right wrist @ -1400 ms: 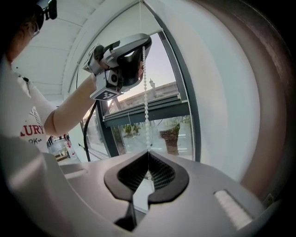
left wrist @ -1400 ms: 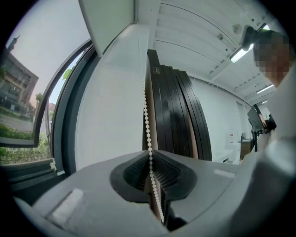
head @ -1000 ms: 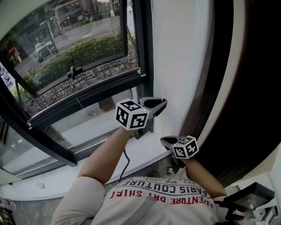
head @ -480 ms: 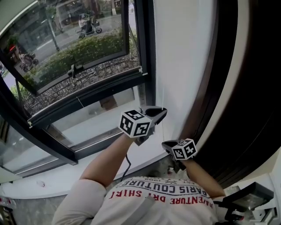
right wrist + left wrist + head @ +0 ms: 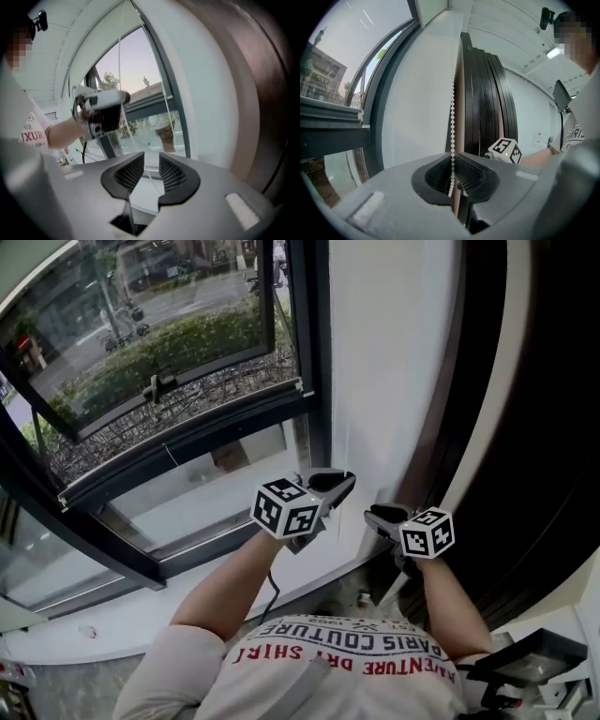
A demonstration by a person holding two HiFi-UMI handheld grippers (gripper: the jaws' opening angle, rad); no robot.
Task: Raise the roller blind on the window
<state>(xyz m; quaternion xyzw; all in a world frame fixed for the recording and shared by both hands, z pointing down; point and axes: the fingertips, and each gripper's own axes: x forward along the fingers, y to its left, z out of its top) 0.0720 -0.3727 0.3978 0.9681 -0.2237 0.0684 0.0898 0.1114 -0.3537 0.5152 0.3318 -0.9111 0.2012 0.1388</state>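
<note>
Vertical bead chain [image 5: 451, 108] is held clamped in left gripper [image 5: 453, 164]; right gripper [image 5: 377, 515], just right of chain, has just been opened, nothing gripped.

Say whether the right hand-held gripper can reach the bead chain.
Likely yes: the right hand-held gripper, jaws just opening and gripping nothing, sits beside the bead chain, bare above the left hand-held gripper.

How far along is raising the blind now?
Done: the window glass shows uncovered; the blind itself is out of sight. In hand: the left gripper is shut on the bead chain. The right gripper has just been opening its fingers, a thin line loose between them. Left: probably more pulls.
</note>
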